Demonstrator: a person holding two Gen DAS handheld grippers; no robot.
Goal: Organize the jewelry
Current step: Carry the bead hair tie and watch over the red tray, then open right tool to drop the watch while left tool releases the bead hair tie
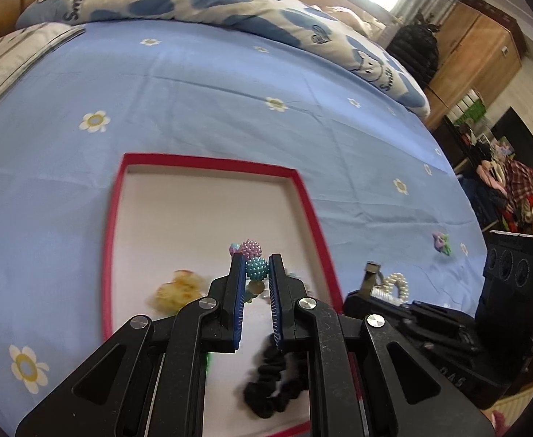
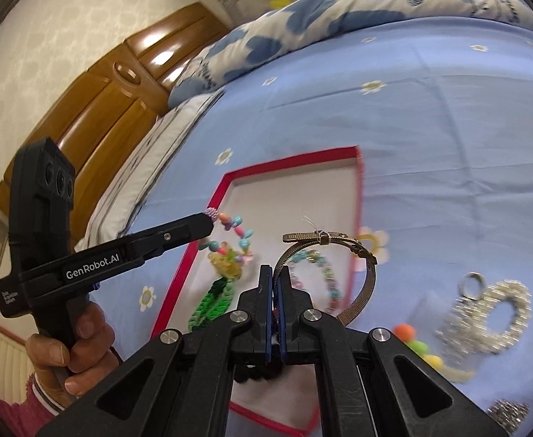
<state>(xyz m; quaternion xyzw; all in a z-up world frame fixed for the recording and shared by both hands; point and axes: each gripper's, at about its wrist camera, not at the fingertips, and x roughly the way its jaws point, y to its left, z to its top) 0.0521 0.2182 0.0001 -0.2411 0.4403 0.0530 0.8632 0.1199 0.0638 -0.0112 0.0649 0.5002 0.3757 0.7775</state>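
Left gripper (image 1: 257,267) clamps beaded bracelet (image 2: 235,231) over red tray (image 1: 208,162) | right gripper (image 2: 275,273) pinches metal bangle (image 2: 370,280) | tray partly filled; several pieces remain on bedsheet (image 1: 230,83).

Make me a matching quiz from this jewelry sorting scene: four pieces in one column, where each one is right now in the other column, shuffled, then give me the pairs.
Pieces
1. bead bracelet
2. metal bangle
3. green woven band
4. silver ring

Places
A. lying on the blue bedsheet
B. pinched in the right hand-held gripper
C. lying inside the red-rimmed tray
D. hanging from the left hand-held gripper

Pairs: 1-D, 2-B, 3-C, 4-A
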